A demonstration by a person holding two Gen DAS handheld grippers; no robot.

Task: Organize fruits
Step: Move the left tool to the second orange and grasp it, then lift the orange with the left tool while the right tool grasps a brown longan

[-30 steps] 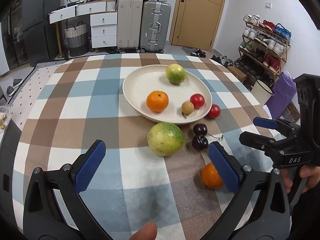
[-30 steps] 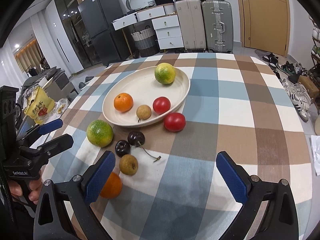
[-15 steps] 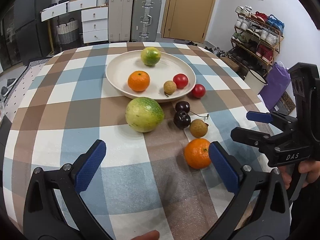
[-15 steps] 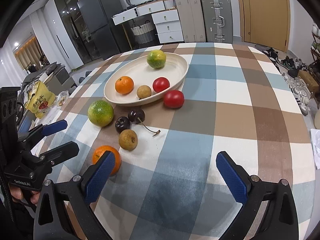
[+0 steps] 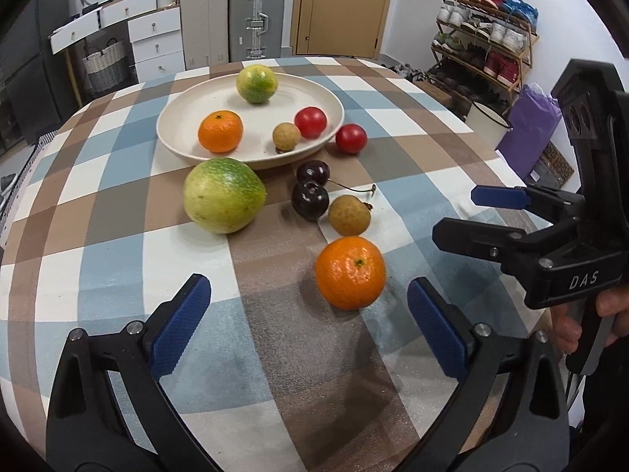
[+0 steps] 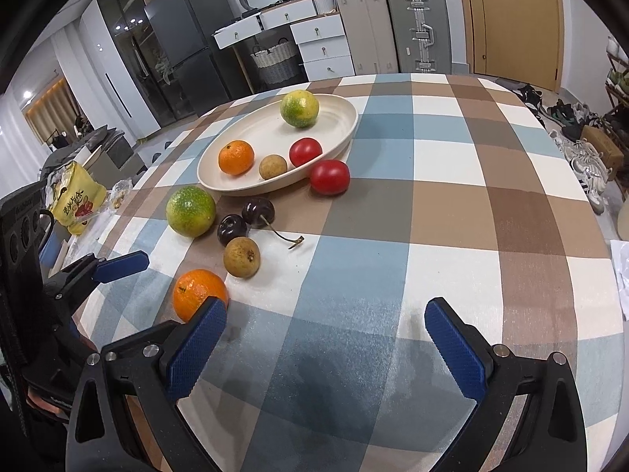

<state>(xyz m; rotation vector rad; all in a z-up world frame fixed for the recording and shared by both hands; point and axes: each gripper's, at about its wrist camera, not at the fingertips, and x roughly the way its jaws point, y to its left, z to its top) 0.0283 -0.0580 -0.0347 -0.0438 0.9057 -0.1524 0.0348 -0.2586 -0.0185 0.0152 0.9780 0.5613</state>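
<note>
A cream plate (image 5: 188,118) (image 6: 338,110) on the checked tablecloth holds a green citrus (image 5: 256,83), an orange (image 5: 220,131), a longan (image 5: 286,136) and a red tomato (image 5: 310,122). Outside it lie a second tomato (image 5: 351,138) (image 6: 330,176), a large green fruit (image 5: 224,201) (image 6: 190,216), two dark cherries (image 5: 309,200) (image 6: 232,229), a longan (image 5: 349,215) (image 6: 241,257) and an orange (image 5: 350,272) (image 6: 198,293). My left gripper (image 5: 308,326) is open, just short of that orange. My right gripper (image 6: 325,348) (image 5: 468,212) is open, the orange beside its left finger.
Table edges fall away on all sides. A yellow snack bag (image 6: 76,200) lies off the left edge. Suitcases (image 5: 251,15), white drawers (image 5: 157,43), a shoe rack (image 5: 483,39) and a purple bag (image 5: 530,122) stand beyond the table.
Both grippers have pulled back and dropped lower toward the near table edge. The loose orange now sits closer between the left fingers. No fruit has moved.
</note>
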